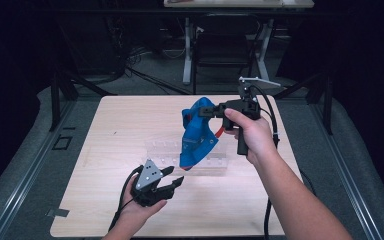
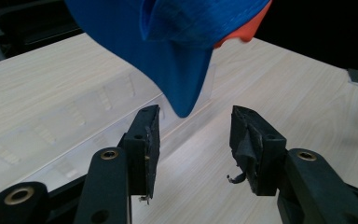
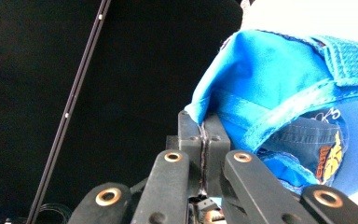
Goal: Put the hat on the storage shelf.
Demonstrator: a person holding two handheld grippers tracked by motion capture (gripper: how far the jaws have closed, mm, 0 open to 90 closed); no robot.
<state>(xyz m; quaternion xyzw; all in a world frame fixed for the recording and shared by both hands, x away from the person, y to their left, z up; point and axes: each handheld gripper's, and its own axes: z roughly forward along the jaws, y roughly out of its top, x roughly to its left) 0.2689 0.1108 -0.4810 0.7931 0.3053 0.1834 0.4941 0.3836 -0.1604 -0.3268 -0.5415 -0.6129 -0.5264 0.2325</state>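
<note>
One blue cap, cloth, with an orange patch at its underside and a printed label inside; one clear plastic rack, lying flat on the table; one wooden table, light grain; two hand-held grippers. The right gripper, held in the person's right hand, has its jaws pressed together on a fold of the cap's blue fabric at the rear edge; in the right gripper view the cloth is pinched flat between the two black jaws. The cap hangs down from that pinch, raised above the table, its pointed lower end over the clear rack. The left gripper, in the left hand at the near side of the table, has its jaws spread, nothing between them; its pads stand apart from the cap. Seen along the left gripper, the cap's lowest tip hangs just above and beyond the gap, not touching either jaw.
</note>
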